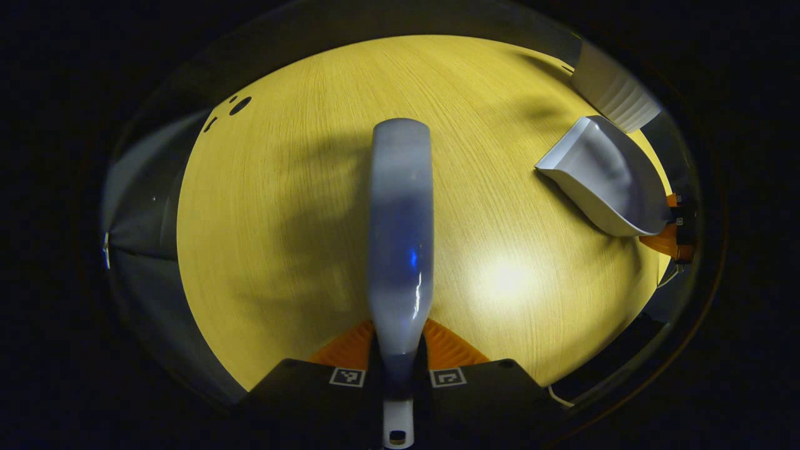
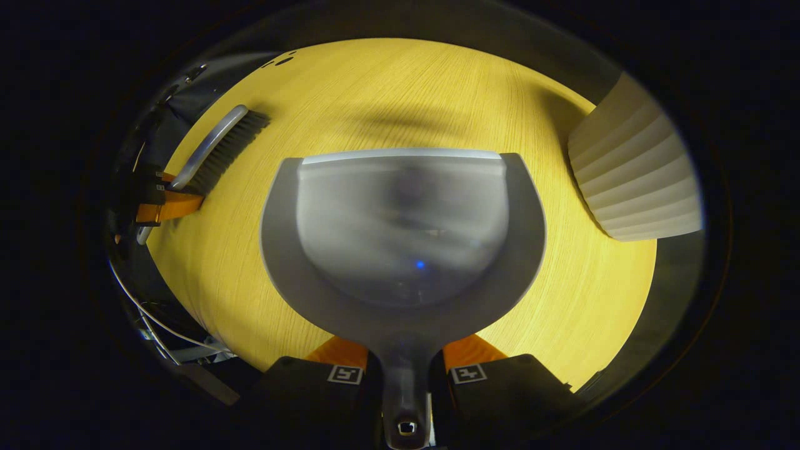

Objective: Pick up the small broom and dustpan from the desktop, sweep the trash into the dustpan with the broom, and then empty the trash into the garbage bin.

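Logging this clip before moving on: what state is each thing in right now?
Broom: handle clamped by the left gripper, held over the desktop.
Dustpan: handle clamped by the right gripper, pan looks empty.
Garbage bin: standing at the desk's edge beside the dustpan; inside not visible.
Desktop: no trash visible on it.

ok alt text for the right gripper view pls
The right gripper holds a dustpan by its handle above a wooden table. A ribbed white bin stands at right; at left the other gripper holds a broom.
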### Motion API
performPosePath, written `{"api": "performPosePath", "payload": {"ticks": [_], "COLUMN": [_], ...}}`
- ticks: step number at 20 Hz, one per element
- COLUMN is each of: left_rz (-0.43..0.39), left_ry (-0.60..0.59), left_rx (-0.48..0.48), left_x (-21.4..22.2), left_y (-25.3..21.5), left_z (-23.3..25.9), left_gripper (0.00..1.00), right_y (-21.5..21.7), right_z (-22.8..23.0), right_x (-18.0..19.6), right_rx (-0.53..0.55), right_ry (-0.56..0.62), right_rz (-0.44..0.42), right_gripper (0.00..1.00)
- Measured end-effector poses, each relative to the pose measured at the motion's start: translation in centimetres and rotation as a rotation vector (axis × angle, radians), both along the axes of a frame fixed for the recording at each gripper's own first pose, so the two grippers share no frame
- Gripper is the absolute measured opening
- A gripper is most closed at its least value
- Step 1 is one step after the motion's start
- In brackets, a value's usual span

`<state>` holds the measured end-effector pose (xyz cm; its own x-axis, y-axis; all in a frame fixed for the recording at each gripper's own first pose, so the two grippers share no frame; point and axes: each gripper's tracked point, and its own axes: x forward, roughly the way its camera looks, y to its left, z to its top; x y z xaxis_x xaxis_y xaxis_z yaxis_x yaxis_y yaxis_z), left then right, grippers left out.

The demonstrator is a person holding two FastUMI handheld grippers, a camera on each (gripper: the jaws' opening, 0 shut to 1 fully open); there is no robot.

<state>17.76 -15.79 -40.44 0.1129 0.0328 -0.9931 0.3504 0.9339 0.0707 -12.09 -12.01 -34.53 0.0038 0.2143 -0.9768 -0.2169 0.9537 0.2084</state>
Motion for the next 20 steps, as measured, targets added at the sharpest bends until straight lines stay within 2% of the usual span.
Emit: {"api": "performPosePath", "payload": {"ticks": [2, 3, 4, 7, 8, 10, 11, 12, 13, 14, 16, 20], "left_rz": [-0.015, -0.023, -0.030, -0.040, -0.049, -0.070, -0.083, -0.093, -0.103, -0.115, -0.143, -0.124], "left_ry": [0.007, 0.014, 0.022, 0.042, 0.042, 0.033, 0.028, 0.023, 0.020, 0.015, 0.001, -0.062], "left_rx": [0.006, 0.010, 0.016, 0.028, 0.029, 0.038, 0.043, 0.046, 0.049, 0.053, 0.059, 0.023], "left_x": [0.2, 0.2, 0.1, -0.1, -0.2, -0.2, 0.0, 0.0, 0.1, 0.2, 0.1, 1.3], "left_y": [0.0, 0.1, 0.3, -0.3, -0.5, -0.4, -0.5, -0.5, -0.5, -0.6, -0.8, -0.9], "left_z": [0.1, 0.2, 0.2, 0.2, 0.5, 1.0, 1.3, 1.6, 1.9, 2.1, 2.9, 5.5], "left_gripper": [0.25, 0.25, 0.26, 0.28, 0.31, 0.48, 0.56, 0.70, 0.77, 0.82, 0.86, 0.88], "right_y": [-0.1, -0.2, -0.3, 0.2, 0.3, 0.2, 0.1, 0.1, 0.1, 0.0, -0.2, -0.9], "right_z": [0.1, 0.3, 0.3, 0.9, 1.1, 1.3, 1.4, 1.6, 1.8, 2.0, 2.8, 4.8], "right_x": [-0.2, -0.5, -0.6, -0.2, -0.1, -0.2, -0.3, -0.3, -0.3, -0.1, 0.0, 0.4], "right_rx": [0.000, 0.004, 0.007, 0.028, 0.037, 0.041, 0.039, 0.040, 0.042, 0.042, 0.047, 0.069], "right_ry": [0.003, 0.003, 0.004, 0.011, 0.012, 0.011, 0.009, 0.006, 0.003, -0.003, -0.021, -0.057], "right_rz": [-0.003, -0.008, -0.012, -0.036, -0.042, -0.042, -0.039, -0.039, -0.040, -0.042, -0.040, -0.060], "right_gripper": [0.38, 0.32, 0.44, 0.46, 0.53, 0.80, 0.83, 0.88, 0.91, 1.00, 1.00, 0.99]}}
